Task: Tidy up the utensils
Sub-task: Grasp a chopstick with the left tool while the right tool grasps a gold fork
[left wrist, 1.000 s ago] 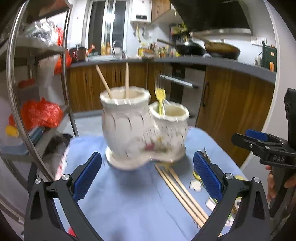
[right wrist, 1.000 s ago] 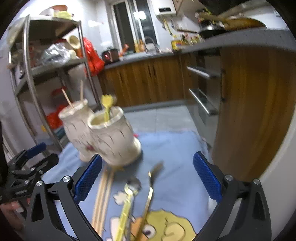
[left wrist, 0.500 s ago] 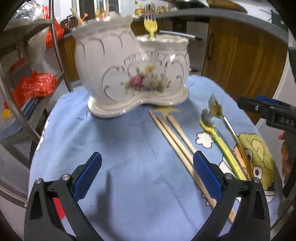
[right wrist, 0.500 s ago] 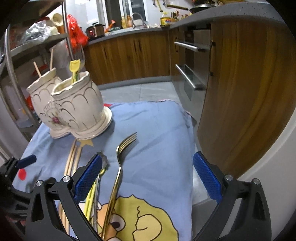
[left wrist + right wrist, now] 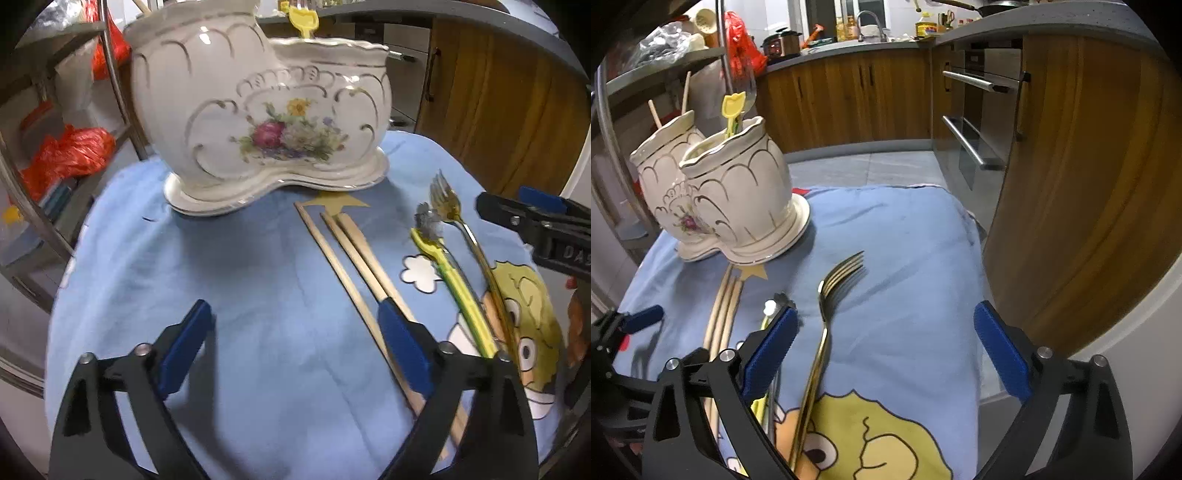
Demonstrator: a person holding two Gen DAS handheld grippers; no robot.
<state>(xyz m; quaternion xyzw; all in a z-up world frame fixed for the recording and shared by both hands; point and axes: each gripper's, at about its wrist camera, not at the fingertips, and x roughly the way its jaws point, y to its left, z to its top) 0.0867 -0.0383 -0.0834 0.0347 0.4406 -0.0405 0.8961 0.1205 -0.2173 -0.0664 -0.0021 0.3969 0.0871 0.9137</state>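
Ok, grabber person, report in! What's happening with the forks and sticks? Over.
Left gripper and right gripper open, empty. Chopsticks, gold fork flat on cloth. Holder unblocked.

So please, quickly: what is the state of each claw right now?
Left claw: open, holding nothing, above the chopsticks.
Right claw: open, holding nothing, above the gold fork.

The surface is covered with a blue cloth [image 5: 229,280] that has a yellow cartoon print near its right edge. At the far edge stands a white ceramic holder [image 5: 266,122]. Nearer lie three wooden chopsticks [image 5: 351,266], then a yellow-handled utensil [image 5: 448,273] and a gold fork [image 5: 827,314], side by side.
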